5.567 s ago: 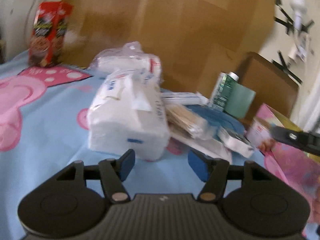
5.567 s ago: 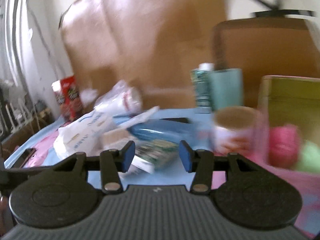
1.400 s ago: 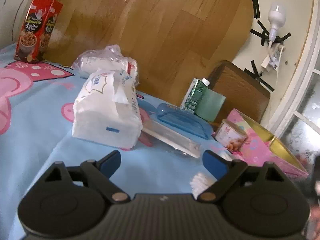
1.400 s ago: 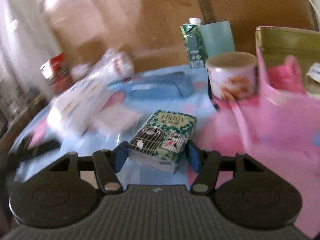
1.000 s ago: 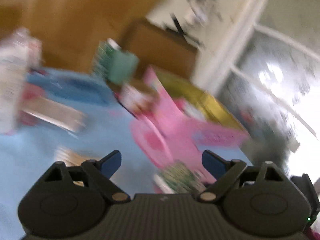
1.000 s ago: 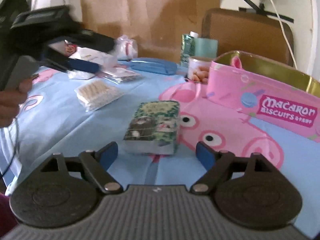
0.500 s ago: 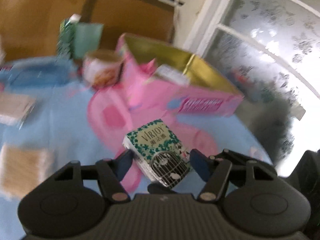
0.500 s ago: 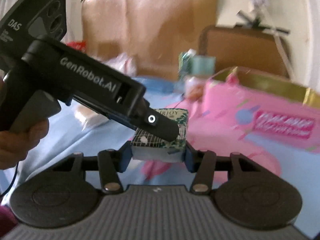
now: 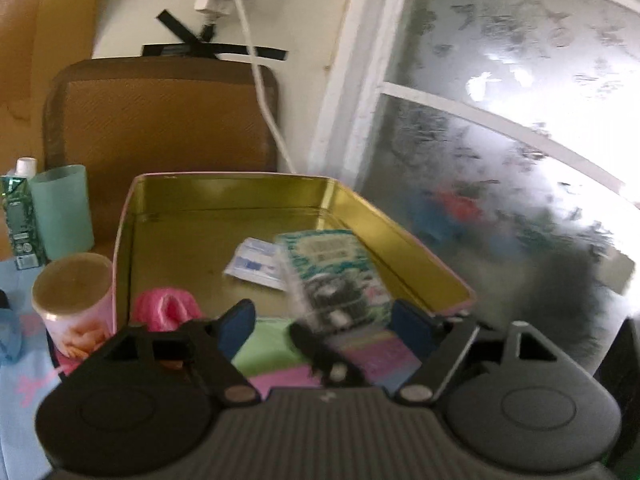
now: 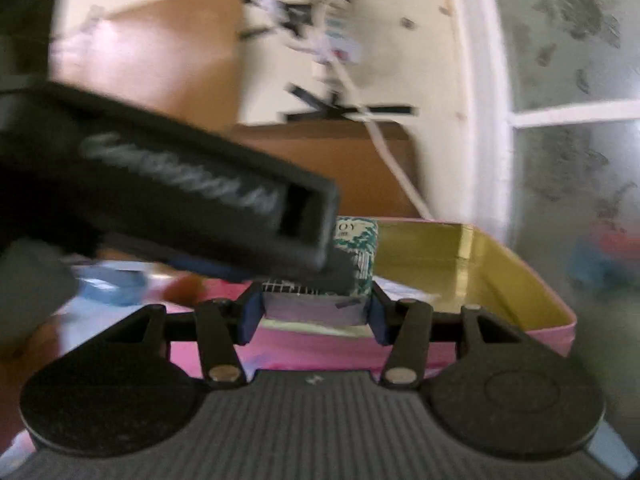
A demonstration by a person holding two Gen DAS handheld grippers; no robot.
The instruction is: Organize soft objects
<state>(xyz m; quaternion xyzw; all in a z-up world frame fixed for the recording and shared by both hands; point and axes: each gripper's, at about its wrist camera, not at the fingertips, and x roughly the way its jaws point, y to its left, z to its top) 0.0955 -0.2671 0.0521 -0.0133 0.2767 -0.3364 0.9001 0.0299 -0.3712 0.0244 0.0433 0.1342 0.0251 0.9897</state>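
Note:
A green tissue pack (image 9: 336, 280) hangs over the open pink biscuit tin (image 9: 168, 216), whose inside is gold. My right gripper (image 10: 314, 312) is shut on this tissue pack (image 10: 356, 248) from below, and one of its fingers (image 9: 320, 344) shows dark under the pack in the left wrist view. My left gripper (image 9: 326, 322) is open, its blue pads apart on either side of the pack without touching it. The left gripper's black body (image 10: 160, 200) crosses the right wrist view and hides much of the pack. A pink soft thing (image 9: 166, 312), a green soft thing (image 9: 264, 344) and a white packet (image 9: 256, 264) lie in the tin.
A round snack cup (image 9: 74, 300) stands left of the tin. A teal cup (image 9: 60, 212) and a green carton (image 9: 18, 224) stand behind it. A brown chair back (image 9: 160, 116) and a frosted window (image 9: 500, 140) lie beyond. A white cable (image 9: 260, 92) hangs down the wall.
Both grippers have moved with the tissue pack from over the tablecloth to above the tin. My left gripper's jaws have opened off the pack. The right gripper keeps its hold.

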